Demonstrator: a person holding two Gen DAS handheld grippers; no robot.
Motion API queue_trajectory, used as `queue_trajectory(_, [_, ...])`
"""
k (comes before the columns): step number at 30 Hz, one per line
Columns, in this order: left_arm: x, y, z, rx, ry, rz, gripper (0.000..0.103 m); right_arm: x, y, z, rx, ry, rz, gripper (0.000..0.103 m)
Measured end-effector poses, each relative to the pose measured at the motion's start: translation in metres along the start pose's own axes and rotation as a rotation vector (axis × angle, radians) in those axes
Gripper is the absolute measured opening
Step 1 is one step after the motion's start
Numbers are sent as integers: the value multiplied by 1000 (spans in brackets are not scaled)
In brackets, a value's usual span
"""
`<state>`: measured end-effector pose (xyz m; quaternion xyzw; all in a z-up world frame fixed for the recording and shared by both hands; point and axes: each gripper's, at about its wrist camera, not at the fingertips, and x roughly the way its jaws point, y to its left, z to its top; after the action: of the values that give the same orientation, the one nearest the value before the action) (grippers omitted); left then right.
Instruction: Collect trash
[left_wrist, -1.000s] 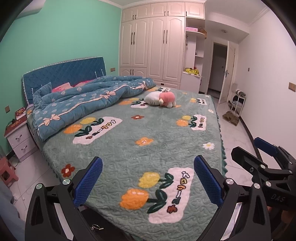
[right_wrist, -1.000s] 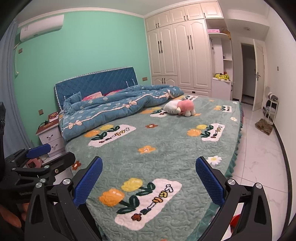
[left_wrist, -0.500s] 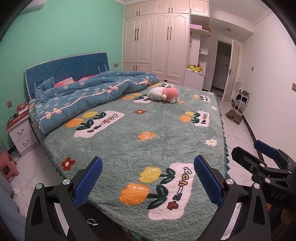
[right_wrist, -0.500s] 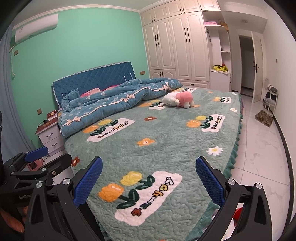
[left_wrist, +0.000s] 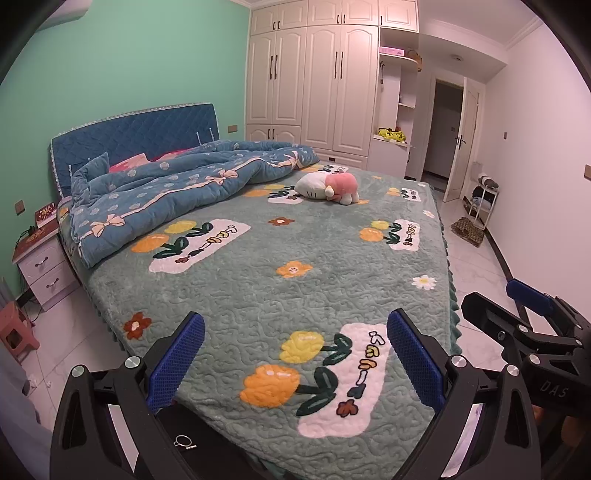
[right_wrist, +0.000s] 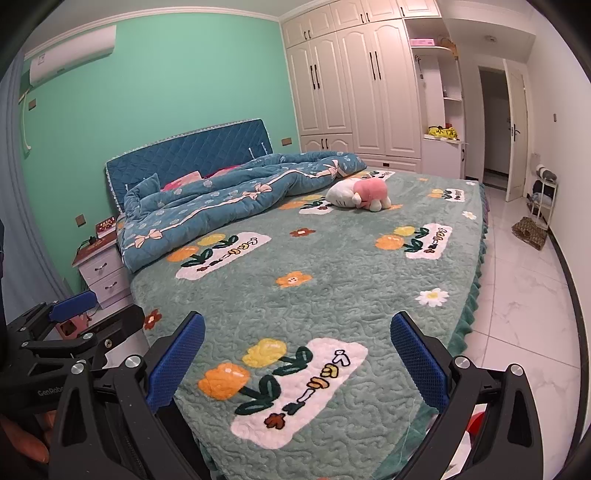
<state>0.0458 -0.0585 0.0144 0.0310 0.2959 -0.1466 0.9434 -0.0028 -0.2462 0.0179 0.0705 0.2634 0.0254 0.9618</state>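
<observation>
Both grippers hover over the near corner of a bed with a green flowered cover (left_wrist: 258, 295). My left gripper (left_wrist: 295, 354) is open and empty, blue pads wide apart. My right gripper (right_wrist: 297, 354) is open and empty too; it shows at the right edge of the left wrist view (left_wrist: 528, 321), and the left one shows at the left edge of the right wrist view (right_wrist: 74, 325). Small white scraps (left_wrist: 33, 380) lie on the floor at the left. Something red and white (right_wrist: 472, 424) shows low right, mostly hidden.
A blue quilt (left_wrist: 177, 192) is bunched at the head of the bed. A pink and white plush toy (left_wrist: 328, 186) lies further back. A nightstand (left_wrist: 40, 266) and pink stool (left_wrist: 14, 332) stand left. White tiled floor (right_wrist: 524, 314), a shoe rack (left_wrist: 480, 199) and open door are right.
Both cameras have risen and pulled back a little, so more of the bed's near corner and floor shows. Both grippers stay open.
</observation>
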Motion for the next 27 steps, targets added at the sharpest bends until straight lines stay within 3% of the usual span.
queue_trajectory(27, [-2, 1, -3, -6, 0, -7, 97, 1, 1, 0, 3, 2, 5, 98])
